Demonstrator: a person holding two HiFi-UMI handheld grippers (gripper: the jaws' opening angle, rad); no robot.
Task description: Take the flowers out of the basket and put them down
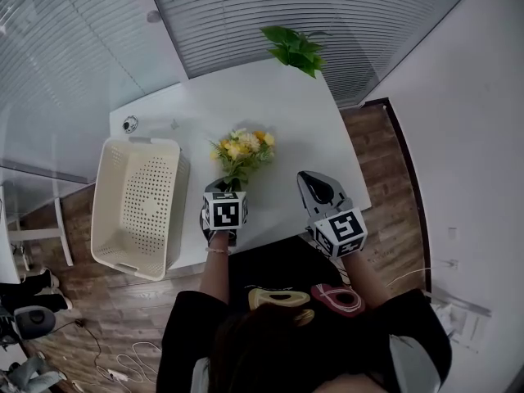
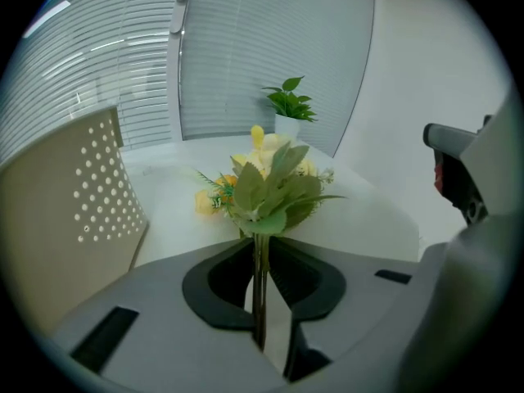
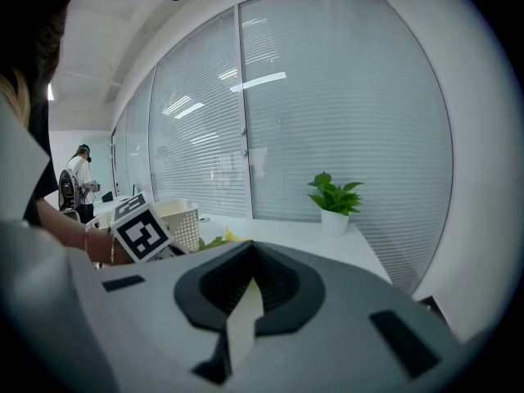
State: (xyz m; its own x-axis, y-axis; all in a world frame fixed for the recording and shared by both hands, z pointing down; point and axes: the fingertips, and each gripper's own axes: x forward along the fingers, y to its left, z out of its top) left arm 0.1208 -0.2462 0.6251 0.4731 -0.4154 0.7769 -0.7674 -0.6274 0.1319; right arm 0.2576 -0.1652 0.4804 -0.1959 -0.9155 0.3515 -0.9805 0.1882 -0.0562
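Note:
A small bunch of yellow and white flowers [image 1: 242, 148] with green leaves is out of the basket, over the white table [image 1: 311, 129]. My left gripper [image 1: 225, 188] is shut on its thin green stems. In the left gripper view the stems [image 2: 260, 293] run straight up between the jaws of the left gripper [image 2: 262, 248] and the blooms [image 2: 266, 178] lean away over the table. I cannot tell whether the flowers touch the table. The cream perforated basket [image 1: 135, 207] stands to the left, with nothing in it. My right gripper [image 1: 319, 191] hovers at the table's near edge, shut with nothing in it [image 3: 251, 260].
A potted green plant [image 1: 296, 49] stands at the table's far edge by the window blinds [image 1: 286, 15]. A small round object [image 1: 129, 124] lies at the far left corner. Shoes [image 1: 315, 297] sit on the floor under me. A wooden floor runs along the table's right side.

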